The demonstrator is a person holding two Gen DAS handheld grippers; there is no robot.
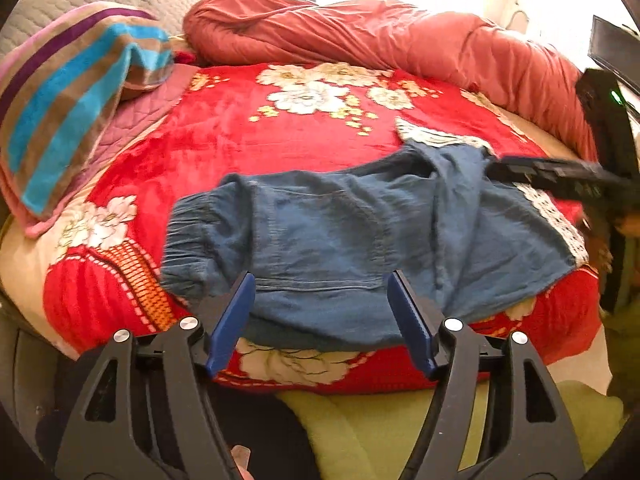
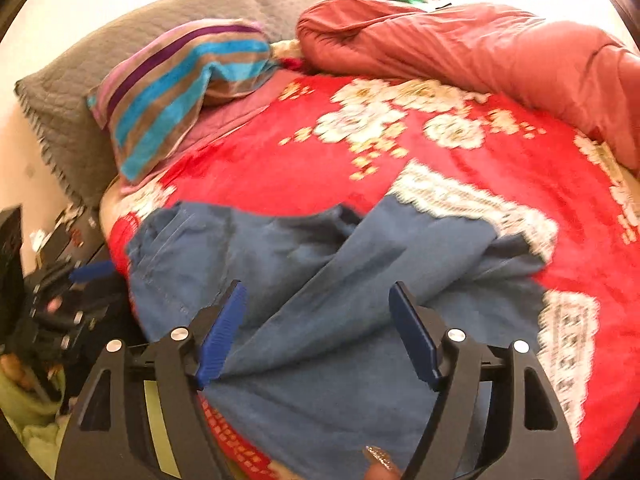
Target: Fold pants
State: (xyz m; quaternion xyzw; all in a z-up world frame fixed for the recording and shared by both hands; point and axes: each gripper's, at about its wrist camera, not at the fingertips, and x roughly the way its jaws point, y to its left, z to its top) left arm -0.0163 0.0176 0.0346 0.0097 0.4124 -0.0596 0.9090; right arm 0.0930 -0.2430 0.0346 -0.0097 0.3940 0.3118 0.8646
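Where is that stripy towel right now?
In both views the striped towel lies at the far left, draped over a pillow, beside the rolled pink quilt.

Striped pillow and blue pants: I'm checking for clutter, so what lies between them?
Only bare red floral blanket separates the striped pillow from the blue pants; both wrist views show it.
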